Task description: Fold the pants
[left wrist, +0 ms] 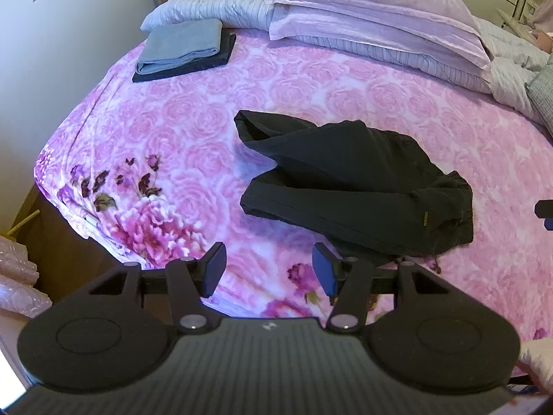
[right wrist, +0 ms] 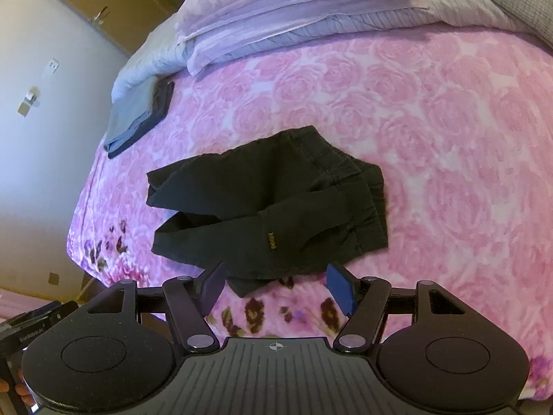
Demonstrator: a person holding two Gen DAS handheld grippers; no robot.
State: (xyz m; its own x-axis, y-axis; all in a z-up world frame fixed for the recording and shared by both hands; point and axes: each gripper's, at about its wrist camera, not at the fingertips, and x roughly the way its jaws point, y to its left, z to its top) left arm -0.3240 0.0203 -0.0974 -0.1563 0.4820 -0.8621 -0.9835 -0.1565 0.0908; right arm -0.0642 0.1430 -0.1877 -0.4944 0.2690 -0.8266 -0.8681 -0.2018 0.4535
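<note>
Black pants (left wrist: 349, 186) lie crumpled on the pink rose bedspread (left wrist: 193, 131), legs doubled over, waistband to the right. In the right wrist view the same pants (right wrist: 269, 200) show a small yellow label and a gathered waistband on the right. My left gripper (left wrist: 269, 271) hovers open over the bedspread, just short of the near edge of the pants, nothing between its blue pads. My right gripper (right wrist: 278, 285) is open above the lower hem of the pants, with the pads apart from the cloth.
A folded blue garment on a dark one (left wrist: 183, 50) sits at the far left of the bed. Lilac pillows and a grey quilt (left wrist: 373, 24) fill the head end. The bed's left edge (left wrist: 45, 159) drops to a floor with pink bags (left wrist: 17, 276).
</note>
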